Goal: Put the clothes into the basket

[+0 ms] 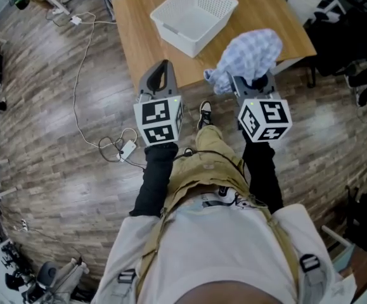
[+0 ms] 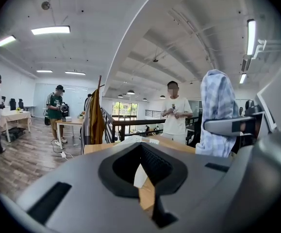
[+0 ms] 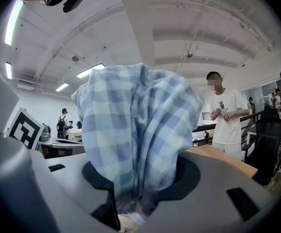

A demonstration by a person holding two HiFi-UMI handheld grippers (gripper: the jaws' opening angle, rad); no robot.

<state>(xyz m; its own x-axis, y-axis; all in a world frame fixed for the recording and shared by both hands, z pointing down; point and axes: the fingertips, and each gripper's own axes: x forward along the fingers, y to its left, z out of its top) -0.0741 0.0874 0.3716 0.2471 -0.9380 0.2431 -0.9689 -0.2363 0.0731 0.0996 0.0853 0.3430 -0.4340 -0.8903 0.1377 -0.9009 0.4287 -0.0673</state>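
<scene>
**A:** What is the right gripper [image 1: 254,82] doing?

**B:** It is clenching the checked cloth [image 1: 250,52]. In the right gripper view the fabric is running down between the jaws and bulging up over them. The person is holding the bundle over the near right part of the table [image 1: 135,40], beside the basket [image 1: 194,14] but apart from it.

**A:** And the left gripper [image 1: 163,67]?

**B:** Its jaws are lying together with nothing between them. In the left gripper view only wood and a sliver of white basket are showing through the slot. From the head view its tip is pointing over the table's near edge, stopping short of the basket's near wall.

**A:** How is the basket sitting?

**B:** It is standing open side up and turned diagonally on the wood, with one corner pointing toward the near edge. Bare wood is lying to its left and along the front.

**A:** What room is the person working with?

**B:** The person is standing at the near edge, with one shoe [image 1: 205,111] showing on the floor [image 1: 37,138] just before it. To the left the boards are lying open, though a cable [image 1: 82,62] is trailing across them to an adapter [image 1: 127,148]. To the right, dark clutter [image 1: 345,37] is crowding the table's corner, too dim to name. Beyond the far side a bystander [image 2: 175,114] in a white shirt is standing.
</scene>
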